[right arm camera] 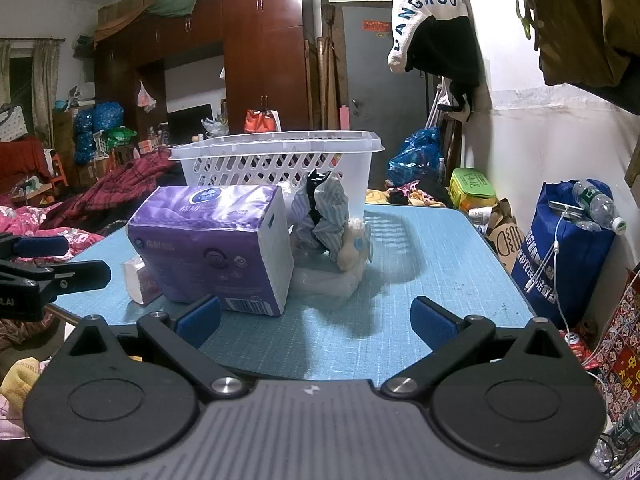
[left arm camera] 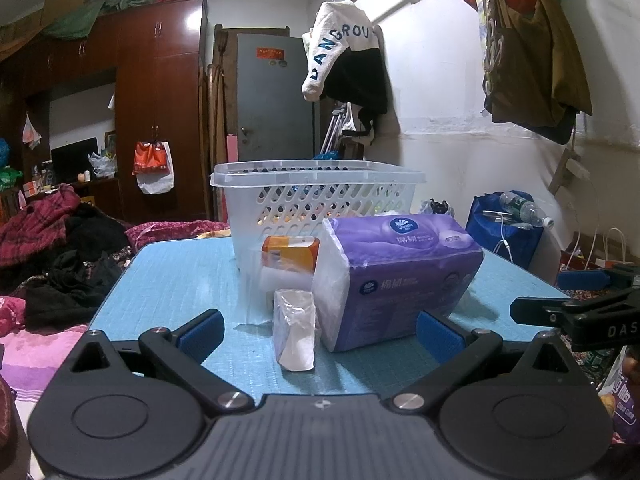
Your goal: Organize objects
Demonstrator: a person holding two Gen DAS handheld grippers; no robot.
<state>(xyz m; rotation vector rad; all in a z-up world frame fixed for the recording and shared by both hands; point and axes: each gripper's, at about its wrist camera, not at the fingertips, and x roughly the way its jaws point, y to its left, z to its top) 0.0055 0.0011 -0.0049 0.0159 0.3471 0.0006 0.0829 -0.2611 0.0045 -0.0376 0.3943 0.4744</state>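
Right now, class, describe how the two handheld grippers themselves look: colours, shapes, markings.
The left gripper and right gripper match: black angular linkage arms, silver pivot screws, blue ribbed pads, round black discs, and a ridged grey body. White lettering marks each one's side.

The white basket (left arm camera: 316,196) at the frame's centre is perforated, slightly translucent plastic. In front of it, the purple tissue pack (left arm camera: 396,276) wears glossy, crinkled film. The desk (left arm camera: 176,276) has a matt light-blue gridded top. The left tool (left arm camera: 320,336) is matt black plastic with blue ribbed pads and 2 shiny metal pivots. Upper left, the wardrobe (left arm camera: 160,92) is glossy reddish wood.
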